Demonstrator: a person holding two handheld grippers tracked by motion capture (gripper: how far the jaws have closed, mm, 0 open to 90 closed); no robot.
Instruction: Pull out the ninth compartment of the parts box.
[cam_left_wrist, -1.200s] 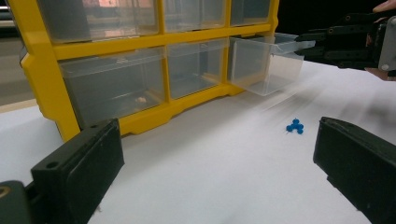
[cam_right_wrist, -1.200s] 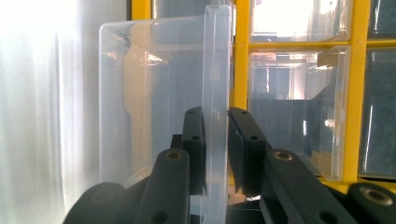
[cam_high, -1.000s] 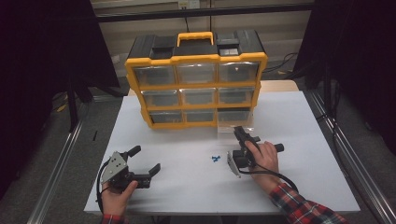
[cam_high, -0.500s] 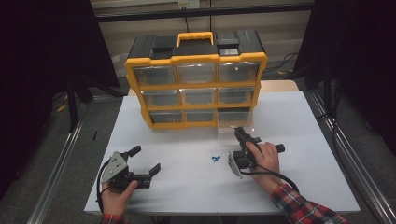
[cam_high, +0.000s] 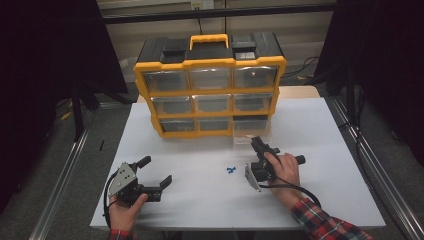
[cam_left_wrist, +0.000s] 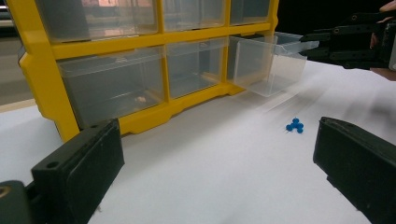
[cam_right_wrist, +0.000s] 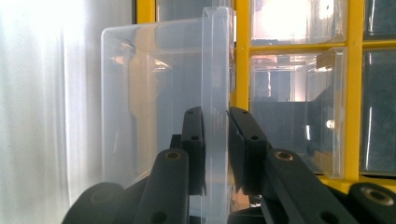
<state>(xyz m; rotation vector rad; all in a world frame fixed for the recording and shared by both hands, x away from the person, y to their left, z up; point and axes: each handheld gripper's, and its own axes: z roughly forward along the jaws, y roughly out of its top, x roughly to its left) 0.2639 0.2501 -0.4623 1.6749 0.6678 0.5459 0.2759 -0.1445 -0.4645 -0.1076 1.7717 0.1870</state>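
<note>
White worktop (cam_high: 320, 150) carries a yellow-and-black drawer organizer (cam_high: 210, 90) at the back, its bottom-right clear drawer (cam_left_wrist: 261, 63) pulled partway out toward the person. Right gripper (cam_high: 258, 145) reaches that drawer, its fingers (cam_right_wrist: 194, 140) narrow and clamped on the drawer's front wall, one inside, one outside. Left gripper (cam_high: 155, 172) sits low near the front-left of the worktop with fingers (cam_left_wrist: 79, 163) spread wide and holding nothing, and a small cluster of blue pushpins (cam_high: 230, 170) lies between the two grippers.
</note>
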